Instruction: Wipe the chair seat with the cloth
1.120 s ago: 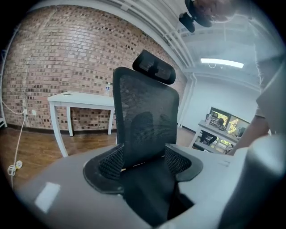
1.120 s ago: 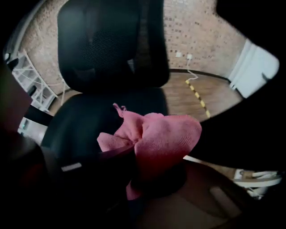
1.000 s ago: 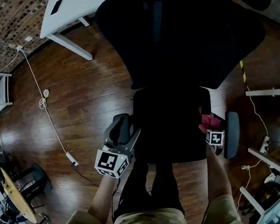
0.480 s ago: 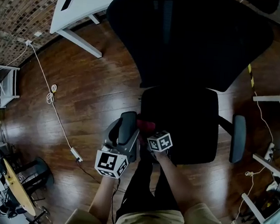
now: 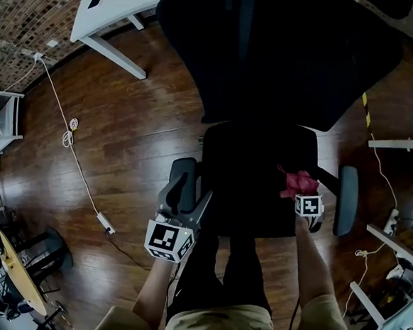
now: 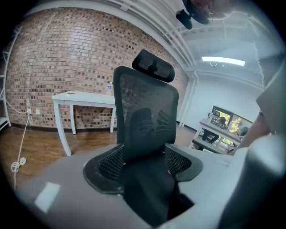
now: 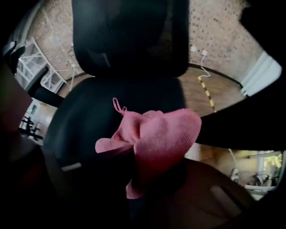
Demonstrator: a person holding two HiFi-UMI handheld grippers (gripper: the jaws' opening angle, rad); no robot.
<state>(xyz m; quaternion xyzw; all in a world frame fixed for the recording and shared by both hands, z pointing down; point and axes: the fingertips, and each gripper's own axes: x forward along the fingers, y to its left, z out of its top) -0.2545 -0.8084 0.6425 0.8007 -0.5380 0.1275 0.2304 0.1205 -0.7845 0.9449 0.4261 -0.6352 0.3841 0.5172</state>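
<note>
Head view shows one cloth, one chair.

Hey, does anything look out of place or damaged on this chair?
Nothing stands out. The chair seat looks intact, and the pink cloth is bunched in the right gripper on its right side.

One chair, one pink cloth, two grippers (left gripper, right gripper), two marker cubes.

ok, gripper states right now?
Left gripper: open, jaws apart, nothing clearly gripped.
Right gripper: shut on the pink cloth.
</note>
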